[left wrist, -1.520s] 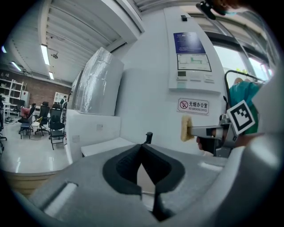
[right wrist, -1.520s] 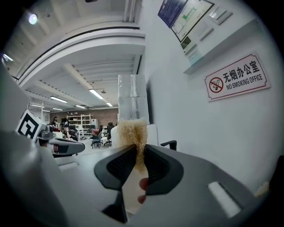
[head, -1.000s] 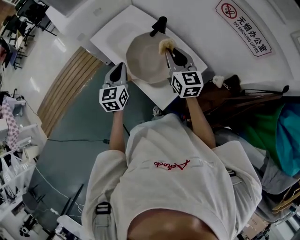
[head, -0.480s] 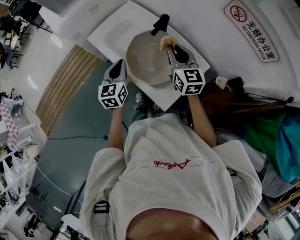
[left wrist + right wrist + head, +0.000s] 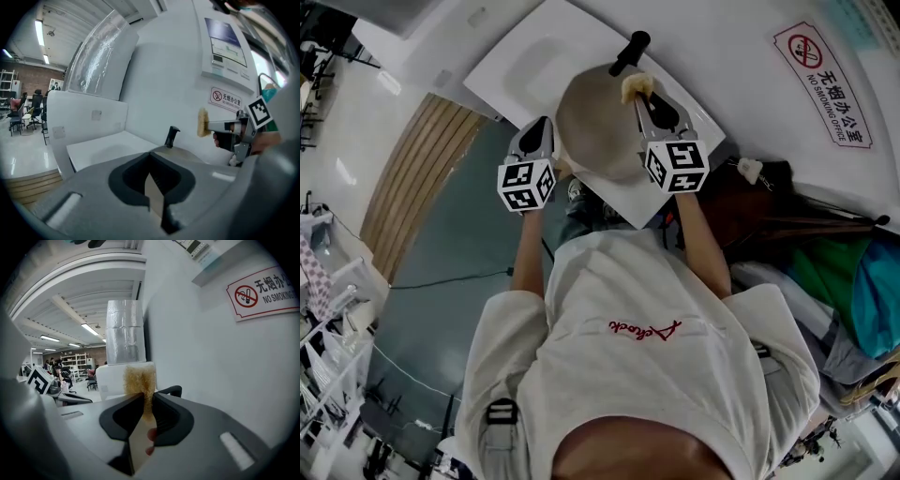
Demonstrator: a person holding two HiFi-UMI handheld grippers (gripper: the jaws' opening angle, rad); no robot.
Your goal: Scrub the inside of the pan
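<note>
A beige pan (image 5: 598, 127) with a black handle (image 5: 630, 52) is held over the white table (image 5: 511, 66). My left gripper (image 5: 546, 131) is shut on the pan's near left rim; in the left gripper view the thin rim (image 5: 154, 197) sits between the jaws and the handle (image 5: 172, 137) sticks up beyond. My right gripper (image 5: 641, 97) is shut on a yellow scrub pad (image 5: 635, 87) at the pan's far right rim, near the handle. In the right gripper view the pad (image 5: 139, 379) stands out of the jaws. The left gripper view also shows the pad (image 5: 202, 122).
A white wall with a no-smoking sign (image 5: 823, 84) runs behind the table. Dark and green bags (image 5: 825, 253) are piled at the right. A wooden floor strip (image 5: 412, 178) lies left of the table. The person's torso fills the lower head view.
The pan looks tilted a little more and darker inside. Both grippers keep their grips, with the pad still at the far rim near the handle. The head camera has shifted slightly.
</note>
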